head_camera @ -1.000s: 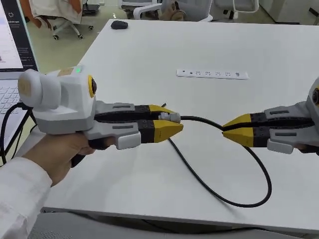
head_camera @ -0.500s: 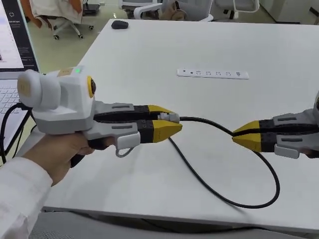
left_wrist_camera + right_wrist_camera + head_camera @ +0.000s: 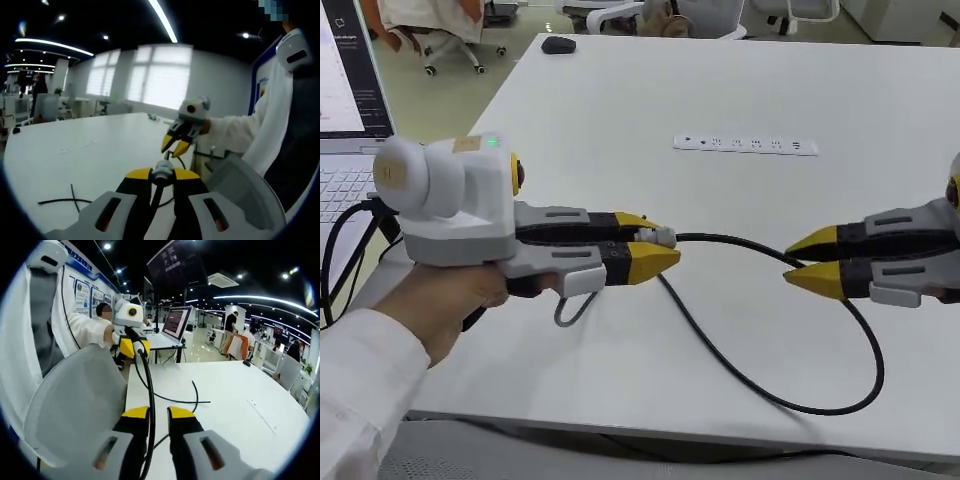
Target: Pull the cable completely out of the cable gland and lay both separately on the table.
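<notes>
— What do we see at the left edge?
— We see a hand holding the left gripper over the white table, its yellow-tipped jaws pressed together on the grey cable gland.
— And in the middle?
— We see the black cable entering the gland and running right, with a power strip lying well behind it. A second stretch drops from the gland and loops across the tabletop.
— And at the right?
— We find the right gripper with its jaws spread. In the right gripper view the cable passes between them, lying against one jaw but not pinched.
</notes>
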